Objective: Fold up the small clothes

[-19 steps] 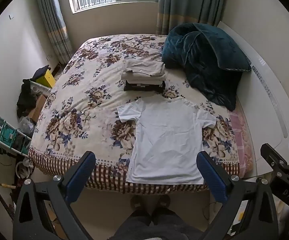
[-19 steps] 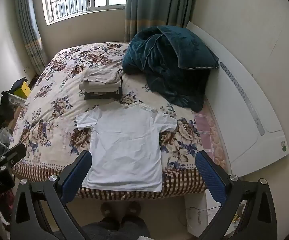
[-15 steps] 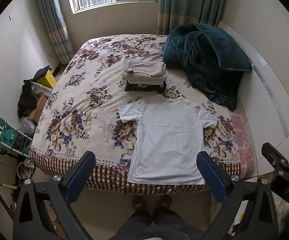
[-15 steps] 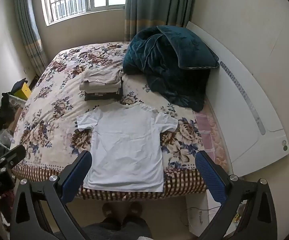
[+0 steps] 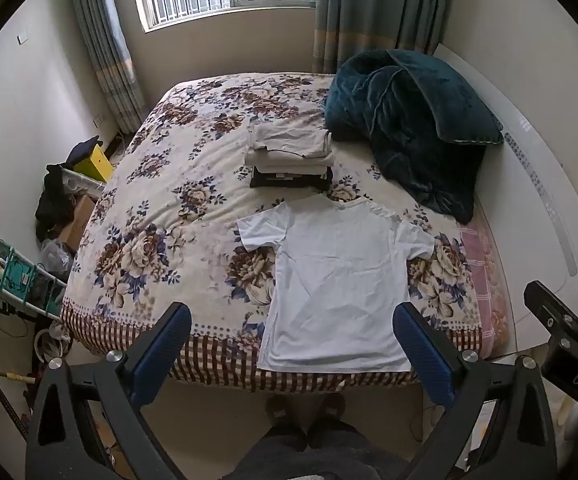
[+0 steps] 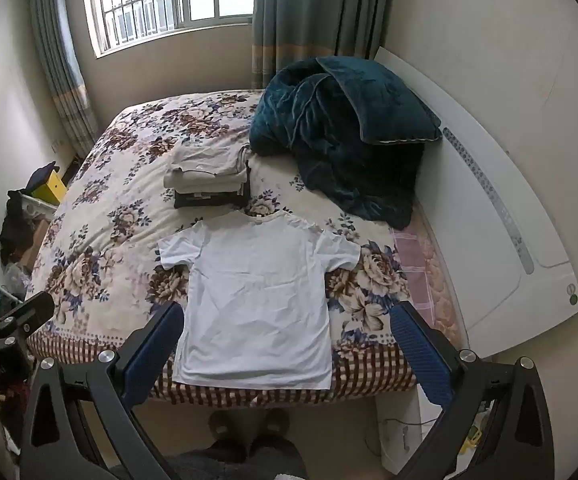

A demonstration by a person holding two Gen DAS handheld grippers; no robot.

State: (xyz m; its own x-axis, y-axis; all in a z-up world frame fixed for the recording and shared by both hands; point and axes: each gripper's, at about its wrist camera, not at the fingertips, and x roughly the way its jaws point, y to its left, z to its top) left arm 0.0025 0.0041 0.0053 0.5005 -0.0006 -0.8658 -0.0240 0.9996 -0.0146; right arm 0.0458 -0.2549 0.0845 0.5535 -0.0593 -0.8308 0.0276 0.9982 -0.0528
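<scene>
shirt (image 5: 339,280) flat on bed (image 5: 161,216) | both tongs (image 5: 291,344) (image 6: 285,340) agape, above, apart

White T-shirt (image 5: 339,280); floral bedspread (image 5: 161,216), checked border; teal blanket (image 5: 409,128); blue claw pads (image 5: 163,354).

Left claw (image 5: 291,346) and right claw (image 6: 285,344) both hang with jaws spread wide, empty, above the floor just short of the bed (image 5: 177,216) foot edge, side by side.

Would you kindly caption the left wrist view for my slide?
Open left gripper above a flat white T-shirt on a floral bedspread, beside a stack of folded clothes.
</scene>
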